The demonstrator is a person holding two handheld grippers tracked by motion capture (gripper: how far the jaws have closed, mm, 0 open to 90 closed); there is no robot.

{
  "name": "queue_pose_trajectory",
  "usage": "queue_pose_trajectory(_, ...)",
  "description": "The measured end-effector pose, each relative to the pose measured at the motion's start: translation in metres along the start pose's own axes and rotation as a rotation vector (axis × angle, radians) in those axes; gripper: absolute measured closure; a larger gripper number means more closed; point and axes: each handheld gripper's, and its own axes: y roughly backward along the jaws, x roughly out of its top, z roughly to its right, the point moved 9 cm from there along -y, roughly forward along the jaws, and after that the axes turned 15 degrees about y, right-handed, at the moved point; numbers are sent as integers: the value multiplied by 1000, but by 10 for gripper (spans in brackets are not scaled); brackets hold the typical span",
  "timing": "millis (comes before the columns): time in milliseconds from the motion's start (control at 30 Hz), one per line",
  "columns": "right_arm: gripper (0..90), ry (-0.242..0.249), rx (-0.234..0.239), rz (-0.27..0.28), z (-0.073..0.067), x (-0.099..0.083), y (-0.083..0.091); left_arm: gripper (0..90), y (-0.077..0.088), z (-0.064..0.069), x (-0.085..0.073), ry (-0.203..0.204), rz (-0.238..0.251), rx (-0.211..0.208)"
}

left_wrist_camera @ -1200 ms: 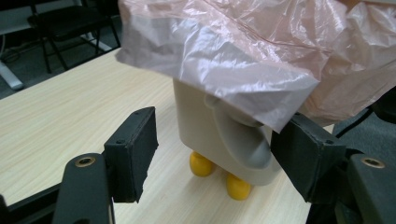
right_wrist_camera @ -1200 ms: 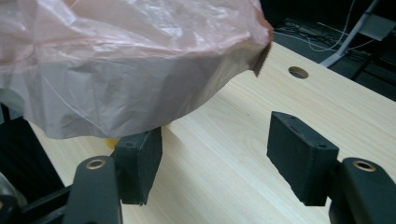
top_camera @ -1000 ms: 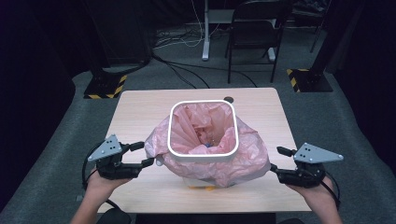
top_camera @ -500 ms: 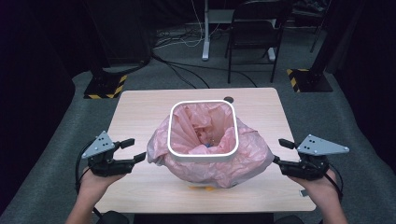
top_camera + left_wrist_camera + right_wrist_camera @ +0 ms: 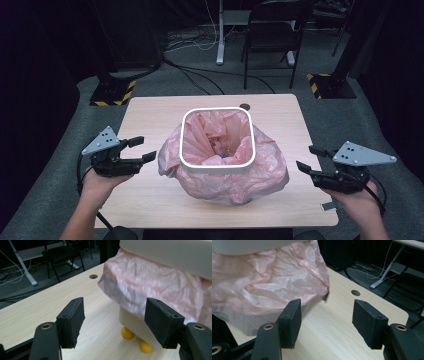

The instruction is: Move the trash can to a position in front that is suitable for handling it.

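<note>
Bin [image 5: 217,165], white and square-rimmed, stands at the centre of the table [image 5: 150,115], lined with a pink plastic bag [image 5: 265,172] folded out over its rim and draped down its sides. In the left gripper view the bin rests on small yellow feet [image 5: 127,333]. Left tool [image 5: 142,150] hovers at nine o'clock of the bin, jaws spread and empty, tips just beside the bag. Right tool [image 5: 310,159] hovers at three o'clock, likewise released, near the bag but apart from it. A chair [image 5: 275,35] stands on the floor at twelve o'clock, beyond the table.
</note>
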Motion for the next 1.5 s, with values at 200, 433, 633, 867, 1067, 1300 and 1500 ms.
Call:
queue_pose_trajectory(200, 390, 4, 34, 33, -3, 14, 3, 322, 0, 1, 12, -4, 7, -6)
queue_pose_trajectory(433, 407, 14, 91, 60, -11, 26, -5, 328, -3, 0, 18, 7, 10, -26)
queue_pose_trajectory(633, 418, 17, 152, 88, -20, 36, -13, 347, -10, 2, 20, 10, 6, -43)
queue_pose_trajectory(867, 451, 52, 245, 99, -36, 49, -20, 371, -19, 3, 30, 14, 8, -48)
queue_pose_trajectory(1067, 478, 77, 278, 116, -42, 63, -22, 374, -24, 7, 41, 12, 16, -57)
queue_pose_trajectory(1300, 491, 110, 324, 130, -52, 76, -25, 376, -34, 8, 51, 7, -11, -71)
queue_pose_trajectory(1500, 516, 146, 364, 143, -61, 87, -30, 370, -44, 13, 63, 1, -26, -99)
